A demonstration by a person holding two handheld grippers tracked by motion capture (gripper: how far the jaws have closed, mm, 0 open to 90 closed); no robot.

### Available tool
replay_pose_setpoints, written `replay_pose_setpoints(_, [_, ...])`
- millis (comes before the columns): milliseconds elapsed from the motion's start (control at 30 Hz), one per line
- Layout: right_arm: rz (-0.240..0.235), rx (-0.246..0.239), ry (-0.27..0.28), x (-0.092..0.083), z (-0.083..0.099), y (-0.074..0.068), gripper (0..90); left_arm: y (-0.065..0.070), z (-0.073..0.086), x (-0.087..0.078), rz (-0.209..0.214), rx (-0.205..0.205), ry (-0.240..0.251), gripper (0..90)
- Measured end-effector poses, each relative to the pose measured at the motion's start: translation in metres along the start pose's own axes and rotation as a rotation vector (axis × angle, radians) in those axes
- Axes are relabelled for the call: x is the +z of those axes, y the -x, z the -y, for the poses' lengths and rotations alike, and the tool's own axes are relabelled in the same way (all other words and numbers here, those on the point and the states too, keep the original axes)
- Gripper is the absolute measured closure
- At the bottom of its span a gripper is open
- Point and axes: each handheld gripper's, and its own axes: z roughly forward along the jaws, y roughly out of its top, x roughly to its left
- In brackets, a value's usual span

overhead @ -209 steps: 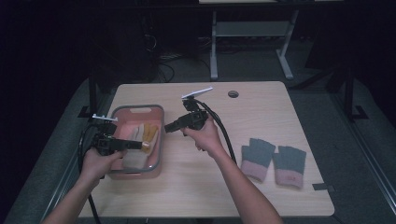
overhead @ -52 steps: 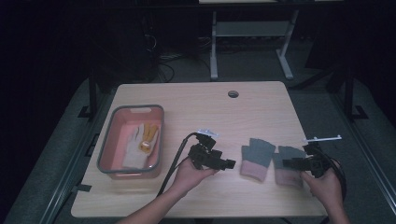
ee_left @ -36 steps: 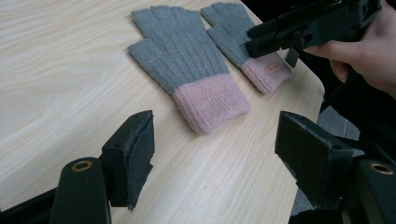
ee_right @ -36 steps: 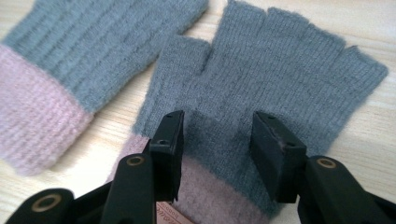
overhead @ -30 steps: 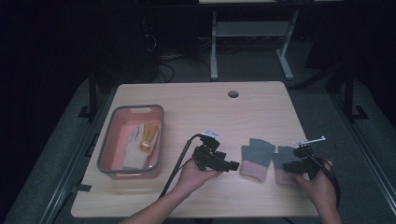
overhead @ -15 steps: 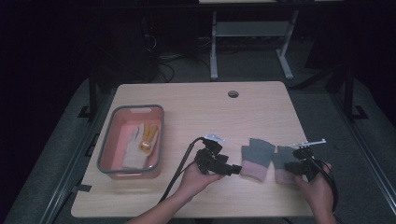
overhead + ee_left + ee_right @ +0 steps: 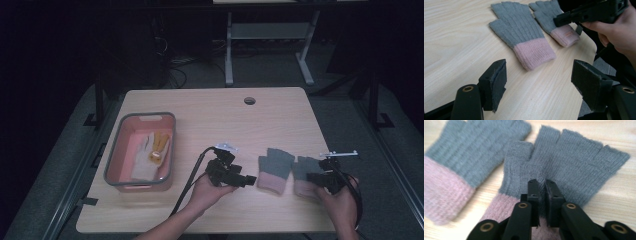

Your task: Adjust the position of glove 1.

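Nearest the person, at the right of the tabletop, the right hand-held gripper sits on the right glove. Its jaws have just been closing and now stand pinched together on a fold of the grey knit, just above the pink cuff. That glove lies flat near the right front edge, cuff toward the person, fingers pointing to the far side, so its long axis runs near to far. A lift would carry it straight up from where it lies.

Just left of it, and not touching it in the right gripper view, lies the left glove, laid the same way with its pink cuff near and its fingers far. The left hand-held gripper hovers immediately left of that cuff, its jaws wide apart with nothing between them, pointing rightward toward the cuff. The left hand is plainly the nearer one to this glove; by my judgement a short push to the right would set the cuff between the pads, and nothing stands in the way.

Well apart, at the far left, a pink bin with a grey rim holds a white and yellow glove. The bare wood between bin and gloves is open. Farther back, a round cable hole sits near the far edge.
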Motion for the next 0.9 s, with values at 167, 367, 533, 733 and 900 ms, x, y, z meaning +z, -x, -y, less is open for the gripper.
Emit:
replay_pose_setpoints(167, [-0.003, -0.002, 0.001, -0.003, 0.000, 0.000, 84.4, 0.000, 0.000, 0.000, -0.002, 0.003, 0.001, 28.2])
replay_pose_setpoints(367, [-0.009, 0.004, 0.034, -0.016, -0.004, -0.003, 84.5, -0.001, 0.000, -0.002, -0.009, 0.004, 0.009, 28.2])
replay_pose_setpoints(533, [-0.038, -0.017, 0.033, -0.022, -0.011, -0.015, 84.4, -0.003, -0.001, -0.002, -0.019, 0.002, 0.011, 28.1])
replay_pose_setpoints(733, [-0.054, -0.044, 0.021, -0.019, -0.023, -0.039, 84.2, -0.004, 0.000, -0.004, -0.024, 0.009, 0.008, 27.9])
replay_pose_setpoints(900, [-0.059, -0.070, 0.009, -0.010, -0.031, -0.058, 84.2, -0.005, 0.000, -0.005, -0.031, 0.012, 0.008, 27.9])
